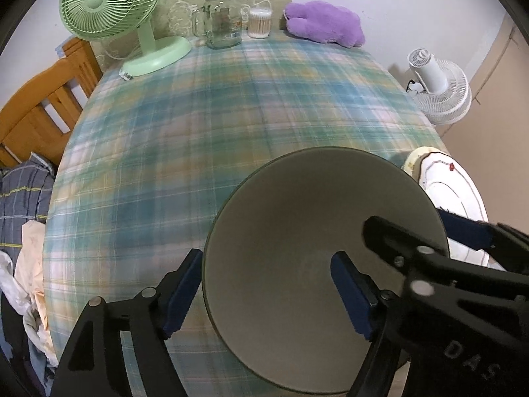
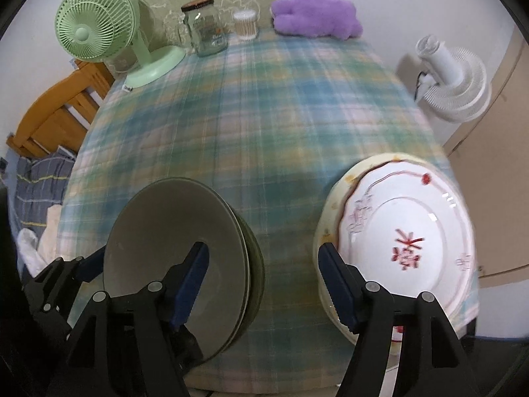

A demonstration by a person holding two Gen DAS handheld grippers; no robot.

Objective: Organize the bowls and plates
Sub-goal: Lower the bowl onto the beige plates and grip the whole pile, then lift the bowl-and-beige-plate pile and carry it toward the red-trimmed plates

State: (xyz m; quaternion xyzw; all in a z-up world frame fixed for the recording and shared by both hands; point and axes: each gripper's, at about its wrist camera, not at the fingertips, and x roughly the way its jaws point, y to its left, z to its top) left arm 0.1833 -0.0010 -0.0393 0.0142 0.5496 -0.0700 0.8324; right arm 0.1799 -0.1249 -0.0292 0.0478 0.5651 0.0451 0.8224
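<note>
Left gripper (image 1: 267,294) is sitting lowest in the left wrist frame, jaws spread wide astride the near rim of a grey bowl (image 1: 317,231), one pad outside the wall, one inside; no pad is visibly pressing, so it is reading as released, not yet gripping. Right gripper (image 2: 264,284) is filling the bottom of the right wrist frame, jaws likewise parted and holding nothing, its left pad overlapping the grey stack (image 2: 178,248), its right pad just beside the plates (image 2: 406,241). Grey stack: several bowls nested, lower left of that frame, looking tilted, though the fisheye may be exaggerating this. Plates: a white one with red pattern lying on a cream one, lower right, close to the table's near right edge. Handling note, as judgement: the step appears to be taking a grey bowl by its rim; the pads should be closing squarely on the wall, low enough not to slip, and lifting straight so the nested pieces beneath are not dragged. Table (image 1: 205,125): blue-green plaid cloth, middle bare. Far edge, top of frame: green fan (image 1: 112,3), glass jar (image 1: 222,18), swab tub (image 1: 259,23), purple plush (image 1: 324,23). Room: wooden chair (image 1: 39,99) at left, white fan (image 1: 439,89) at right, bedding at lower left.
</note>
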